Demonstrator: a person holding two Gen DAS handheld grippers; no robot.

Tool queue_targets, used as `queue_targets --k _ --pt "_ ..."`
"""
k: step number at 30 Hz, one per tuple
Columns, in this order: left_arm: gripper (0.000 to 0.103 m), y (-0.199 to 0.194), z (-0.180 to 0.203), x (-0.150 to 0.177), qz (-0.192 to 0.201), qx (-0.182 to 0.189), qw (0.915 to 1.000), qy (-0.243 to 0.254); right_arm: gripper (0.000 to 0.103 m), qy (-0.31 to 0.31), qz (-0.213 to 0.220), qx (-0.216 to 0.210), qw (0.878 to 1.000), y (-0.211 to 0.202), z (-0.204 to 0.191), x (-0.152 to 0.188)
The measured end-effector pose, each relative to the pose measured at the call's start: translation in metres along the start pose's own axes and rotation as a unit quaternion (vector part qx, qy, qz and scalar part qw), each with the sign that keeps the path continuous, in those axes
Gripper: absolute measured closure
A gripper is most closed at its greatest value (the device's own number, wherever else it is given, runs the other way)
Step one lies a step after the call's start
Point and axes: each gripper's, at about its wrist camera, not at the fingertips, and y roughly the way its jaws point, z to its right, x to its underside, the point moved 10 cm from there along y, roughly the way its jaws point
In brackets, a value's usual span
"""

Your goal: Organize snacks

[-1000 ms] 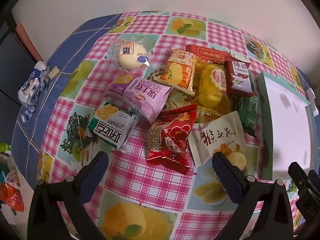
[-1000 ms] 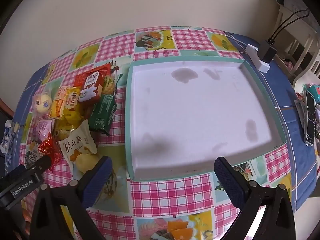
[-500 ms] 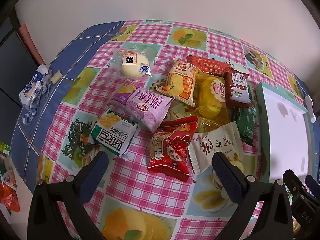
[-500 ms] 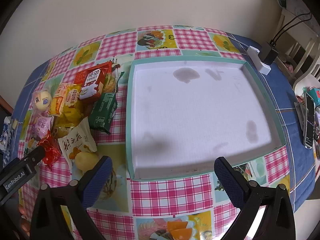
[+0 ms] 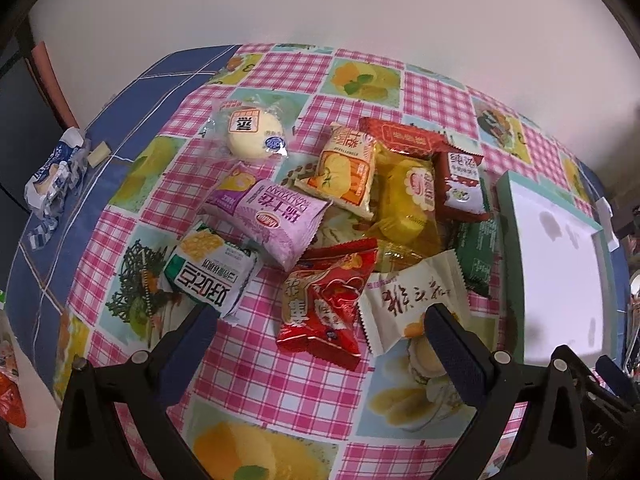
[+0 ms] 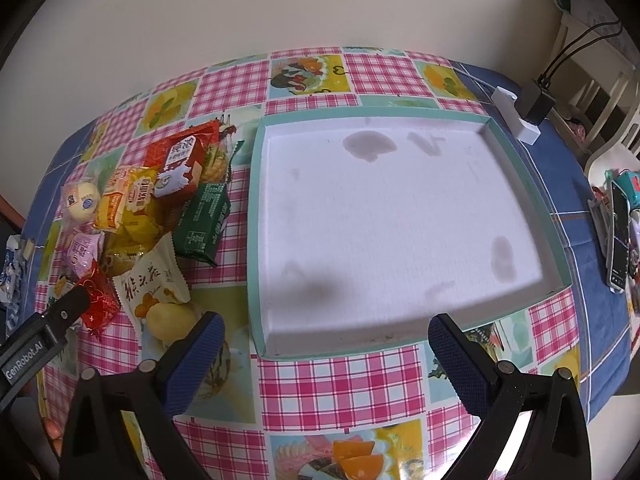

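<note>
The left gripper (image 5: 318, 332) is hovering spread wide, the snacks (image 5: 344, 216) piled just ahead. The right gripper (image 6: 322, 342) is hanging spread before the tray (image 6: 256, 216), whose near rim lies between its fingers.

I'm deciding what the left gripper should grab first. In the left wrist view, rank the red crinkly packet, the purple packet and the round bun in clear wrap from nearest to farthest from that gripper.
1. Red crinkly packet: just ahead of the open left gripper, between its fingers.
2. Purple packet: mid-pile, farther back and left.
3. Round bun: far left corner of the pile.
</note>
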Motion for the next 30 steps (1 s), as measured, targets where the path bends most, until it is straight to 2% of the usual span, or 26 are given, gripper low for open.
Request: queue_targets --k 3,7,16,30 --pt "0.000 0.000 0.002 -0.002 -0.001 0.001 1.0000 0.004 0.000 -0.001 0.000 0.000 1.000 0.000 0.000 0.000" --pt "0.000 0.000 -0.001 -0.003 -0.002 -0.018 0.9998 0.012 0.000 0.000 0.000 0.000 1.000 0.000 0.000 0.000" --pt "0.002 0.003 -0.004 0.001 -0.012 -0.008 0.9999 -0.002 0.000 0.000 -0.002 0.000 1.000 0.000 -0.001 0.000" --pt "0.005 0.010 -0.008 0.008 -0.038 -0.020 0.9990 -0.008 0.000 -0.004 -0.002 0.001 1.000 0.001 -0.002 0.000"
